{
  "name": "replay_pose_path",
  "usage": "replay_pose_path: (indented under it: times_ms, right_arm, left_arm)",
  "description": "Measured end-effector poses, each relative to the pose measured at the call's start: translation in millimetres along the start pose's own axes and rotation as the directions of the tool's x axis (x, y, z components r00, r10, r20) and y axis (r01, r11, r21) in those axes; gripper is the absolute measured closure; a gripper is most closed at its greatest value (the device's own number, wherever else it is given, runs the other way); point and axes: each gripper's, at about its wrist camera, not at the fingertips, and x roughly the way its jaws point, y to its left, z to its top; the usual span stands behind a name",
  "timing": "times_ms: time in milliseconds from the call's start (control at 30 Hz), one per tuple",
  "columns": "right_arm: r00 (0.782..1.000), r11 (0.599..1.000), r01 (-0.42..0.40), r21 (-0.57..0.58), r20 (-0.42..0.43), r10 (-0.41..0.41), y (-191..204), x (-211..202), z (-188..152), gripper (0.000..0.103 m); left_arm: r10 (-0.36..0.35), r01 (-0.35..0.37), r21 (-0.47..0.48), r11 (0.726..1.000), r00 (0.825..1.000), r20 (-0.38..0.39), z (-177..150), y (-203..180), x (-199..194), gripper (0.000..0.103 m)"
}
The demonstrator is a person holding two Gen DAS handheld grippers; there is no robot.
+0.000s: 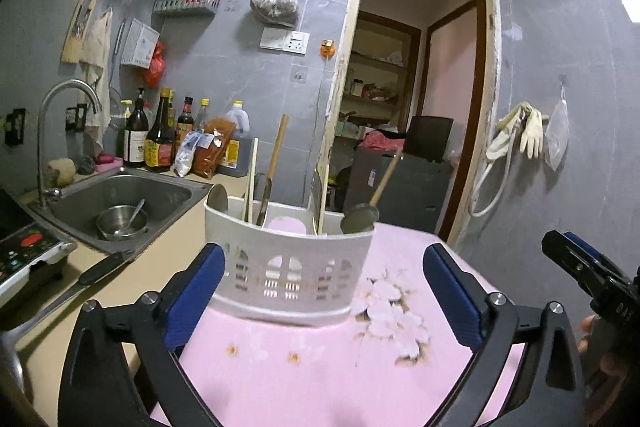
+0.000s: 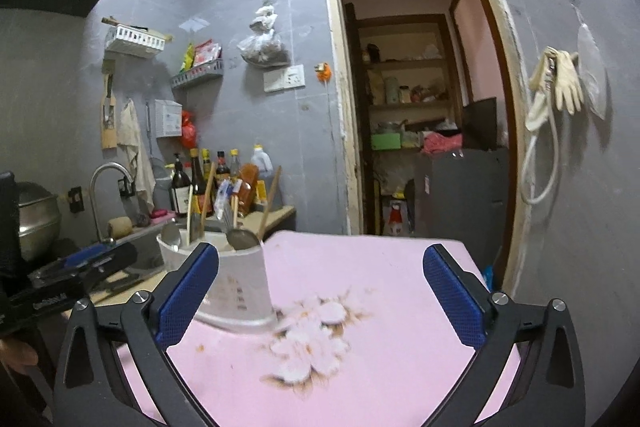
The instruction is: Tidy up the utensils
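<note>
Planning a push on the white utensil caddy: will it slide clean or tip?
The white utensil caddy probably tips rather than slides: tall handles like the wooden-handled ladle lean above its rim, raising the weight. Its thin slotted plastic wall looks light and may flex. The pink cloth beneath may drag or bunch.

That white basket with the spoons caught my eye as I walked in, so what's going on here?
A person holds a two-finger gripper in each hand over a pink table. The white basket stands on it, already holding chopsticks, a wooden-handled ladle and other utensils. The left gripper is open and faces the basket, its fingers apart from it. The right gripper is open too, holding nothing. A knife lies on the counter by the sink, where a bowl with a spoon sits.
</note>
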Motion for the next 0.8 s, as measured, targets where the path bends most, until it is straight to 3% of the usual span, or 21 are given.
replay_pose_path:
  times_ms: [200,433,800]
  right_arm:
    - [0.997,0.998,0.065,0.028,-0.049,-0.063,-7.4,-24.7,-26.9,0.000]
    - [0.993,0.993,0.115,0.020,-0.023,-0.114,-11.1,-50.6,-47.1,0.000]
    - [0.991,0.991,0.133,-0.005,0.018,-0.133,-5.0,-73.4,-52.4,0.000]
  left_arm:
    - [0.021,-0.021,0.029,0.999,1.000,-0.015,-27.6,-13.0,-18.9,0.002]
    - [0.078,-0.077,0.114,0.990,0.997,-0.001,-50.5,-28.9,-32.6,0.002]
    - [0.068,-0.068,0.069,0.995,0.998,0.006,-63.7,-28.1,-56.3,0.002]
